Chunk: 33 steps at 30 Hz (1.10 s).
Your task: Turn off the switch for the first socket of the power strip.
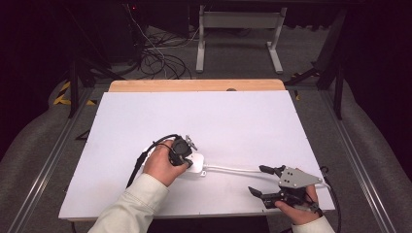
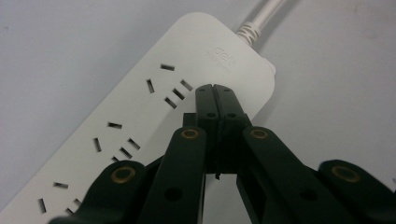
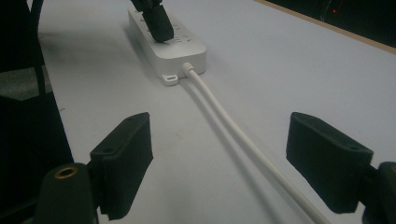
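one power strip (image 2: 140,107), two claws (image 1: 187,151) (image 1: 260,180)

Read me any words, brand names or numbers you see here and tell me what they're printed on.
Embossed marking on the white power strip, near its cable end: too faint and blurred to read.
Nothing else carries readable text: not the left tool, the right tool, or the white cable.

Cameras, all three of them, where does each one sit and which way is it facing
High view: above the person's side, looking forward and down on the table; both forearms, hands, grippers.
Left gripper view: on the left gripper, closed jaws over the power strip.
Right gripper view: on the right gripper, open jaws straddling the cord.
Shared: strip and cord.
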Available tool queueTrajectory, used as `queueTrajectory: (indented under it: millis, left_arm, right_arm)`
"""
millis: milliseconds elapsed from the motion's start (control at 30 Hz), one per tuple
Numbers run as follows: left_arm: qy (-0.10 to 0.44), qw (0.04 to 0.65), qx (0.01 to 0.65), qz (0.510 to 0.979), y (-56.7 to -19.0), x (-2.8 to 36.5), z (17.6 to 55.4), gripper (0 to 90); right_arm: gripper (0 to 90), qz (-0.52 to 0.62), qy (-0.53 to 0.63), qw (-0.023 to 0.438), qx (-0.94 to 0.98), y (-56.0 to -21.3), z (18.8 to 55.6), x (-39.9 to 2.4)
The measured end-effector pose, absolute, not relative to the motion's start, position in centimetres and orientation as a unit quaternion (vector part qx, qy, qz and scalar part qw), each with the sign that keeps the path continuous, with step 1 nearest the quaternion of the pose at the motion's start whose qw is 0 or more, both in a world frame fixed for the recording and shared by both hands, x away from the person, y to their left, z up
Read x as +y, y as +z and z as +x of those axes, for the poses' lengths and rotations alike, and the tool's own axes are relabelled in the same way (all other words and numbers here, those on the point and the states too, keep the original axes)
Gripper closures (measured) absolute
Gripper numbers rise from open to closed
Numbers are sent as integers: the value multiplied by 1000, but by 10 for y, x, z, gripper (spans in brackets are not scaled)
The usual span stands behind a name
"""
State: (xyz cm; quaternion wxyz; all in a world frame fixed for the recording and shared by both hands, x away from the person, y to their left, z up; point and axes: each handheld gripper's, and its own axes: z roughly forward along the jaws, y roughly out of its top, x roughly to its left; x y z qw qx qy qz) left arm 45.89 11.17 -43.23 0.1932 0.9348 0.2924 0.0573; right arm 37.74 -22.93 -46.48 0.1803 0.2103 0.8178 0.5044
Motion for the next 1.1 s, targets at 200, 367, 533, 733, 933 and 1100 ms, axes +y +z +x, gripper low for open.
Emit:
queueTrajectory:
  millis: [200, 367, 533, 733, 933, 1100]
  left_arm:
    - [62, 192, 293, 935, -432, 111, 458, 900]
    - [65, 191, 293, 935, -433, 111, 457, 900]
    - [74, 193, 297, 932, -434, 111, 454, 900]
    - [71, 211, 302, 927, -426, 117, 454, 900]
    - [77, 242, 306, 918, -408, 126, 448, 900]
    - [80, 262, 299, 914, -398, 128, 443, 900]
  right_arm:
    - [226, 210, 504, 180, 818, -465, 377, -229]
    - [226, 210, 503, 179, 819, -465, 377, -229]
    - [226, 210, 504, 178, 819, -465, 377, -229]
    - [226, 210, 507, 179, 816, -465, 377, -228]
    - [226, 211, 507, 180, 816, -465, 378, -229]
    - [226, 212, 508, 180, 815, -465, 378, -229]
